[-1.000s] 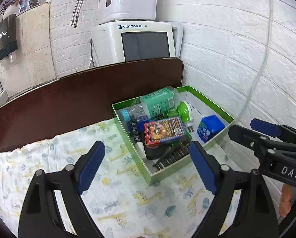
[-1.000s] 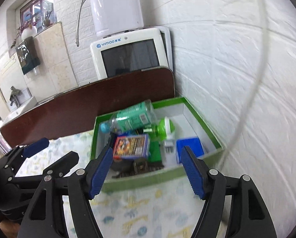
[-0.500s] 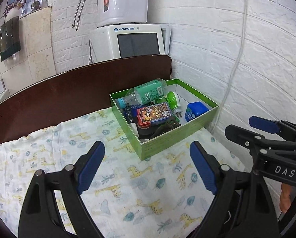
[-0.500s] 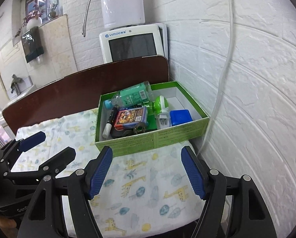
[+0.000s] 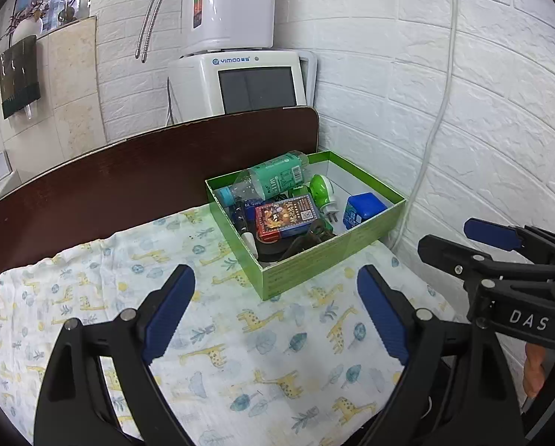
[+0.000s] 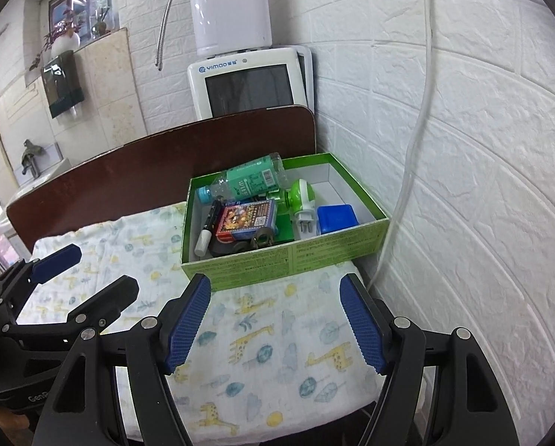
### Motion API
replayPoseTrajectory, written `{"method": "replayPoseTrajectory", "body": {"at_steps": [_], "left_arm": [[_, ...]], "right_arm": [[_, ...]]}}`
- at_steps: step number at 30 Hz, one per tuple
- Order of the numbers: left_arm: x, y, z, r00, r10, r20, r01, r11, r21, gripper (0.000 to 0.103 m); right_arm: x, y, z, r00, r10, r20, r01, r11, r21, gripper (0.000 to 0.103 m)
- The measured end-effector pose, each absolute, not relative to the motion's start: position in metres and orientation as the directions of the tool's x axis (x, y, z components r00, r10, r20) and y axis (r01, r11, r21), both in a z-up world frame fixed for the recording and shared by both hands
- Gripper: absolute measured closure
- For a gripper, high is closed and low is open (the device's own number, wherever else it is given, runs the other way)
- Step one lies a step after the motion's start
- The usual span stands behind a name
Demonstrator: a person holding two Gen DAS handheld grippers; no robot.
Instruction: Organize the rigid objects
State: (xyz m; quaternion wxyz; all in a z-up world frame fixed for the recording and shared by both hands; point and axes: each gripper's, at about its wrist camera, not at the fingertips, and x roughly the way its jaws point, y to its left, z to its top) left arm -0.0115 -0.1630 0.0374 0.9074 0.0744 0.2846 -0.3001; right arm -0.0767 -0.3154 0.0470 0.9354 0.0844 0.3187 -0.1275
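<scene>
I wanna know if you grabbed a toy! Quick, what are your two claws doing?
Left gripper: open, holding nothing, above the giraffe cloth.
Right gripper: open, holding nothing, short of the green box.

Black roll (image 5: 273,251) mostly buried under card box (image 5: 286,215), marker (image 6: 208,232) partly hidden

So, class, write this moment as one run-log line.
left tool: open, empty | right tool: open, empty | green box: on giraffe cloth, holding bottle, card pack, marker, blue cube
</scene>
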Motion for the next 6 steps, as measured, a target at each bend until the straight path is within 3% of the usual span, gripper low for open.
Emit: {"method": "replayPoseTrajectory", "body": {"at_steps": [6], "left_arm": [[-0.0107,-0.1640,0.0375,0.654,-0.502,-0.566,0.588,0.808,-0.037,0.014]], "right_arm": [[-0.0778,-0.3154,0.0459,0.762,-0.185,-0.620,0.294,0.953,0.077,0.029]]}}
